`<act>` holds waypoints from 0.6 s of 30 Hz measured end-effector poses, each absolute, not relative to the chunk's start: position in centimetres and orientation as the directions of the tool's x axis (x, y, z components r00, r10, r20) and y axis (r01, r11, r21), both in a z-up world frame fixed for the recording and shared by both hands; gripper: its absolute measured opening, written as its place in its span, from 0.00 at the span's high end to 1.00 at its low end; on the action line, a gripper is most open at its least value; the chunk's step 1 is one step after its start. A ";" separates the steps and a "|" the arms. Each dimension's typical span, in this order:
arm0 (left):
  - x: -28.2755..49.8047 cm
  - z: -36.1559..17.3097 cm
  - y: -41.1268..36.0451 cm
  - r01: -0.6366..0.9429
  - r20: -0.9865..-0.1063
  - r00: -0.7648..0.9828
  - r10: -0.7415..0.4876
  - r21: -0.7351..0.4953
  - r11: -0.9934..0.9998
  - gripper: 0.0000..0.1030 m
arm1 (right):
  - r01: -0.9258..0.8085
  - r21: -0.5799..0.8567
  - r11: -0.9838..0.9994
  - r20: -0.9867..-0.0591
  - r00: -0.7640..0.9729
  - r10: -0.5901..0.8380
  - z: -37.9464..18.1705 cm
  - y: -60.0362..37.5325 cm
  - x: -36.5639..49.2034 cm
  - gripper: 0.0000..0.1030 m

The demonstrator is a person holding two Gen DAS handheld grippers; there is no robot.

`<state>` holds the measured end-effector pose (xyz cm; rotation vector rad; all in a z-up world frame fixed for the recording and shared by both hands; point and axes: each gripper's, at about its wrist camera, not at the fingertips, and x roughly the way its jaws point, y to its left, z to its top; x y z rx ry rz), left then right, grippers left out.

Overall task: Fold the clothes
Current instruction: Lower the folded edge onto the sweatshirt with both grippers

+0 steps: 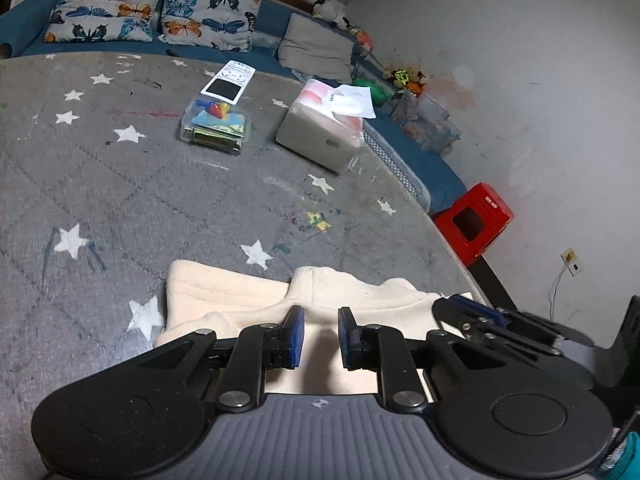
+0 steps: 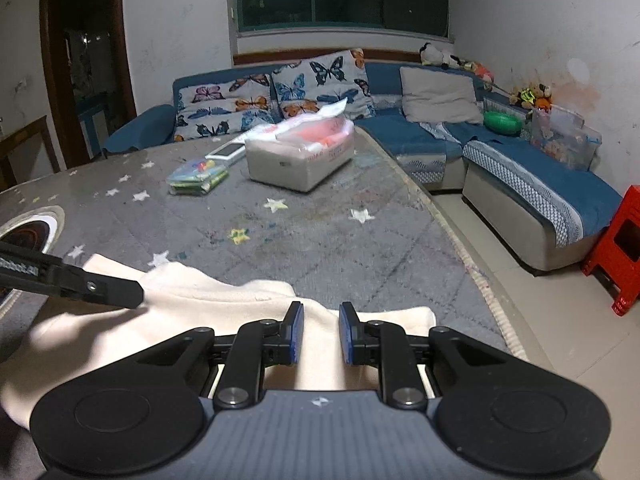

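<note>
A soft, fleecy cream garment lies rumpled at the bottom of the frame on the quilted grey star-printed surface. The left claw and right claw are both spread, blue pads apart above the cloth, pinching nothing.

No legible text was found: printing on the tissue box and on the paper slip was too blurred to be read.

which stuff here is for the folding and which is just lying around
For the job:
cream garment
left gripper
right gripper

Lying about:
remote control
clear toy box
tissue box
red stool
</note>
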<state>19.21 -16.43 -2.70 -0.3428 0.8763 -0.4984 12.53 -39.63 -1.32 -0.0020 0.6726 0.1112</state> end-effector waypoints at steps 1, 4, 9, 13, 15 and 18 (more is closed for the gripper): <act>19.3 -2.7 -16.5 0.274 -0.643 0.538 -0.546 -0.479 0.834 0.82 | -0.107 0.035 0.994 -0.617 0.780 0.106 -1.1 -39.6 12.3 0.82; 19.4 -2.6 -16.5 0.272 -0.645 0.537 -0.544 -0.478 0.835 0.81 | -0.115 0.050 0.992 -0.610 0.783 0.122 -0.4 -39.9 11.5 0.82; 18.8 -2.2 -16.7 0.280 -0.645 0.550 -0.531 -0.456 0.845 0.81 | -0.133 0.040 0.990 -0.615 0.777 0.129 0.1 -40.2 8.7 0.82; 17.4 -1.2 -16.8 0.326 -0.626 0.562 -0.541 -0.433 0.840 0.81 | -0.148 0.031 0.988 -0.620 0.773 0.135 0.5 -40.4 6.3 0.82; 16.3 -0.7 -17.0 0.358 -0.615 0.567 -0.547 -0.415 0.837 0.81 | -0.154 0.026 0.988 -0.624 0.770 0.137 0.4 -40.4 5.0 0.82; 14.3 -0.4 -17.2 0.402 -0.606 0.564 -0.561 -0.391 0.828 0.81 | -0.143 0.023 0.989 -0.629 0.767 0.126 0.1 -40.6 3.0 0.82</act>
